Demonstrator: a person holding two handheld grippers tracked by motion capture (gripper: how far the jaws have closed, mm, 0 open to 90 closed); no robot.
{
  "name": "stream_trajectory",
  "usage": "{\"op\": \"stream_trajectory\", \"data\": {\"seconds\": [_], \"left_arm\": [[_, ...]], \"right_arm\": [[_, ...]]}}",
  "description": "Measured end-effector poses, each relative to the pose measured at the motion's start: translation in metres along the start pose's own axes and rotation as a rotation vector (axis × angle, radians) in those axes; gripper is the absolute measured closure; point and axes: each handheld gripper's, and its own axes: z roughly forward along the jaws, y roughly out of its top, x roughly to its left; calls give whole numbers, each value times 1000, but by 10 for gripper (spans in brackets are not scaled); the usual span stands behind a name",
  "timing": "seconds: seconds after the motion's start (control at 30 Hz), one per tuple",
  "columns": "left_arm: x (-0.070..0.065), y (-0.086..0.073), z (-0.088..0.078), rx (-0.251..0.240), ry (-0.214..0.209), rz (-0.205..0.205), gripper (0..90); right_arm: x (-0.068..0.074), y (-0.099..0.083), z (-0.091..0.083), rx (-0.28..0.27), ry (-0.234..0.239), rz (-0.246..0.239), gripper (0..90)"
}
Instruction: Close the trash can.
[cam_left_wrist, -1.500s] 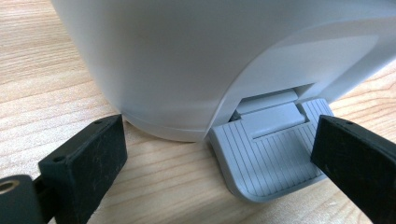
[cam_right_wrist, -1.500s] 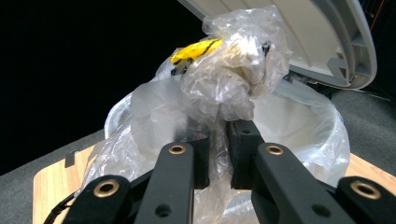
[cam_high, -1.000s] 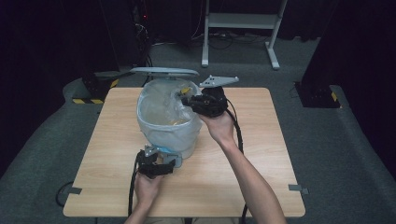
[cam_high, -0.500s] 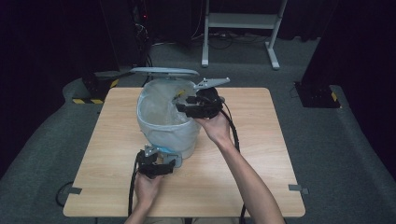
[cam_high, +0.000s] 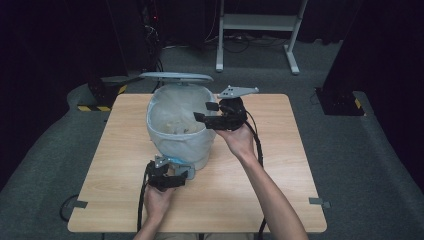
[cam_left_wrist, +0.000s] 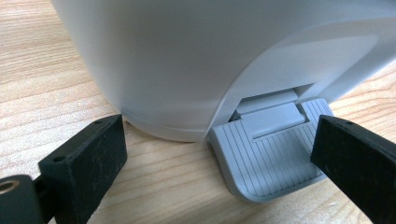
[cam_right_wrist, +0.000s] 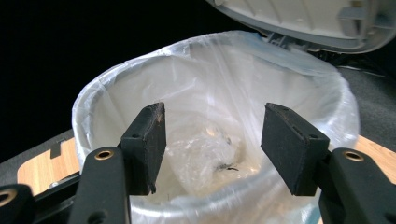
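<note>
A white pedal bin (cam_high: 176, 142) lined with a clear plastic bag (cam_right_wrist: 299, 79) stands on the wooden table (cam_high: 270, 165). Its lid (cam_high: 175, 77) is raised at the back. My right gripper (cam_high: 202, 111) hovers open over the bin's right rim, and its jaws (cam_right_wrist: 212, 140) frame the mouth with nothing between them. Crumpled clear plastic (cam_right_wrist: 205, 149) lies at the bag's bottom. My left gripper (cam_high: 170, 171) sits low on the table at the bin's near side. It is open (cam_left_wrist: 219, 163), and the grey ribbed pedal (cam_left_wrist: 273, 161) lies between its jaws, closer to the right one.
The bin stands left of the table's middle. Bare wood (cam_high: 280, 130) stretches to its right and along the near edge. Beyond the table are dark carpet, a white-legged frame (cam_high: 260, 22) and black equipment (cam_high: 107, 90) at the far left corner.
My right gripper has shifted slightly over the bin's right rim, staying open. The left gripper has stayed at the pedal and the lid stays raised.
</note>
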Motion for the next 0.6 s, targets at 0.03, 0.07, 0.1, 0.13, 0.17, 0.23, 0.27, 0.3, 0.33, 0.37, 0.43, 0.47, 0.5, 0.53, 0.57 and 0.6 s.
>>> {"op": "stream_trajectory", "data": {"seconds": [0.03,0.07,0.1,0.13,0.17,0.23,0.27,0.3,0.33,0.37,0.43,0.47,0.5,0.53,0.57,0.6], "left_arm": [[1,0,0,7,1,8,37],[0,0,0,0,0,-1,37],[0,0,0,-1,-1,-1,37],[0,0,0,-1,-1,-1,38],[0,0,0,0,-2,-2,37],[0,0,0,-1,-2,-2,37],[0,0,0,-1,-2,-2,38],[0,0,0,-1,-2,-3,37],[0,0,0,-1,-2,-3,37],[0,0,0,-2,-3,-2,38],[0,0,0,-1,-3,-3,37],[0,0,0,-1,-3,-3,38],[0,0,0,-2,-4,-3,37],[0,0,0,-2,-5,-4,37],[0,0,0,-3,-6,-5,37],[0,0,0,-4,-6,-7,38]], "right_arm": [[-1,-1,-3,-9,-1,5,403],[-1,-2,-5,-19,-2,12,403],[-2,-3,-8,-25,-1,16,403],[-2,-4,-10,-34,-4,17,405],[-3,-5,-13,-40,-6,21,405],[-3,-8,-19,-54,-9,23,407],[-4,-10,-21,-59,-11,25,407],[-4,-13,-24,-63,-12,29,408],[-4,-15,-27,-66,-15,31,408],[-4,-18,-30,-66,-18,31,409],[-5,-25,-36,-69,-24,32,409],[-5,-29,-38,-71,-27,35,409],[-5,-33,-41,-73,-28,37,410],[-5,-38,-44,-75,-31,42,410],[-5,-43,-46,-74,-35,46,411],[-5,-49,-48,-74,-41,46,413]]}}
